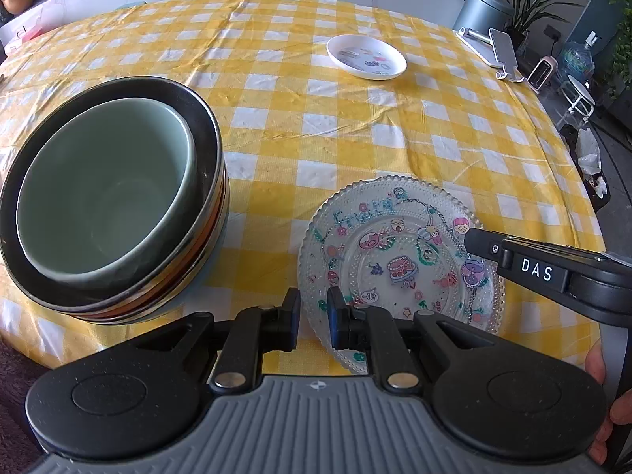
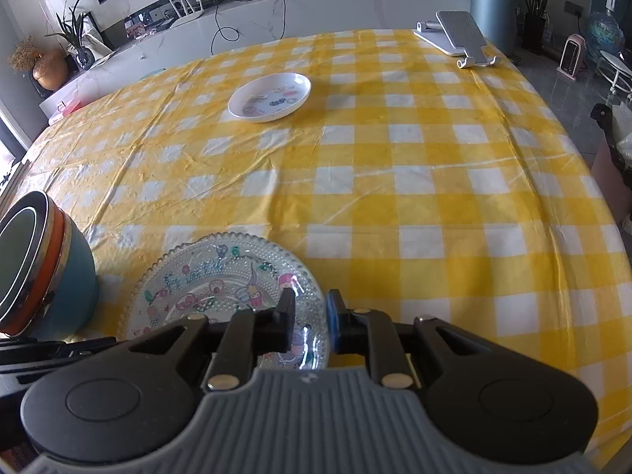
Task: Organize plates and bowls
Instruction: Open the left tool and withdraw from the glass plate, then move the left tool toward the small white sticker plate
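Left gripper (image 1: pixel 313 316): fingers parted by a narrow gap, straddling the near-left rim of glass plate (image 1: pixel 399 252), one pad (image 1: pixel 293 318) outside the rim, the other over the plate's edge; whether clamped on the rim cannot be told. Plate flat on checked cloth (image 1: pixel 316 118), just ahead and right of the tips, beaded border, cartoon stickers across its face.

Right gripper (image 2: pixel 310 318): likewise narrowly parted, straddling the plate's (image 2: pixel 221 272) right rim, left finger (image 2: pixel 285 322) over the glass, right one beyond the edge on the cloth side; grip also unclear. From the left wrist view, seen reaching in across the plate's right side (image 1: pixel 480 241).

Bowl stack (image 1: pixel 114 213): ahead-left of the left gripper, close beside the plate but not touching. Pale green bowl (image 1: pixel 102 193) nested innermost, empty; around it a dark-rimmed bowl; below, orange and metallic bands; a teal bowl (image 2: pixel 75 288) at the bottom in the right wrist view.

White dish (image 1: pixel 366 56): far ahead of both grippers, well apart from the glass plate, small printed pictures inside, otherwise empty.

Phone stand (image 2: pixel 458 37): far ahead-right, at the cloth's far edge.
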The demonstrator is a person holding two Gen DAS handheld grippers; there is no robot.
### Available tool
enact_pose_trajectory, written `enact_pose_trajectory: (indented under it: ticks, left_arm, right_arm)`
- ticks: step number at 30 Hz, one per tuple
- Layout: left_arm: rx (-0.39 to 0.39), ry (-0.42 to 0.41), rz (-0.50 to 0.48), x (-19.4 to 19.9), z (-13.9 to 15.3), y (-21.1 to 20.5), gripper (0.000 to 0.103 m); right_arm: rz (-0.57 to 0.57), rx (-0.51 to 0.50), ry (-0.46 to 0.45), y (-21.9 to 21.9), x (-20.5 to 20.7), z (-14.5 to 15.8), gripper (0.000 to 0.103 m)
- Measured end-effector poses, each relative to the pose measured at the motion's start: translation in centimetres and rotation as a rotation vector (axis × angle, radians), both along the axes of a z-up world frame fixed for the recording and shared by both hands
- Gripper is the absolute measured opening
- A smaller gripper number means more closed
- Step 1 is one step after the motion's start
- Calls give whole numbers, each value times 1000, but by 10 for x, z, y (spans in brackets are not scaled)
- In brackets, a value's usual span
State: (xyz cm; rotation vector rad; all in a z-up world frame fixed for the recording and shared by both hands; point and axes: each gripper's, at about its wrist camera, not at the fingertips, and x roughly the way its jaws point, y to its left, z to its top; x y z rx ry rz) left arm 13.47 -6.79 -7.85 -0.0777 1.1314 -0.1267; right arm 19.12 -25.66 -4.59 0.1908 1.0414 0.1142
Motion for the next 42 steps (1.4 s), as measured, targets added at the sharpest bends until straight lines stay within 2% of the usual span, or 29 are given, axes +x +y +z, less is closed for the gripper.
enact_pose_trajectory:
  ticks: [4,10,13,20,26,28,31,35,39,42]
  left_arm:
    - [-26,-15,3,-2,3,3,24]
    - [-47,-28,-3,-3,9,2,28]
    - [-65,-34,-13,-5,13,1,28]
    - [-62,-57,-56,-5,22,-8,30]
    - [-43,-63,-83,4,31,-13,34]
    - [-41,-72,-103,10,37,-15,37]
    - [-7,-99,-149,20,47,-22,38]
    - [-4,-101,-202,38,59,-25,42]
    - [64,-129,-256,58,73,-26,46]
    - [58,-118,-264,76,81,-19,48]
  right_arm:
    - [-30,41,3,-7,1,0,18]
    - [-70,85,-19,-15,-1,3,18]
    - [-79,77,-6,-15,0,2,10]
    - [-67,88,1,-13,1,0,7]
    - [-93,156,-61,-22,-1,9,13]
    - [-111,166,-91,-25,-1,14,24]
    - [-136,171,-126,-27,3,19,26]
    - [-172,195,-175,-30,9,27,32]
    - [-208,228,-208,-32,19,34,37]
    - [-226,245,-217,-31,31,39,44]
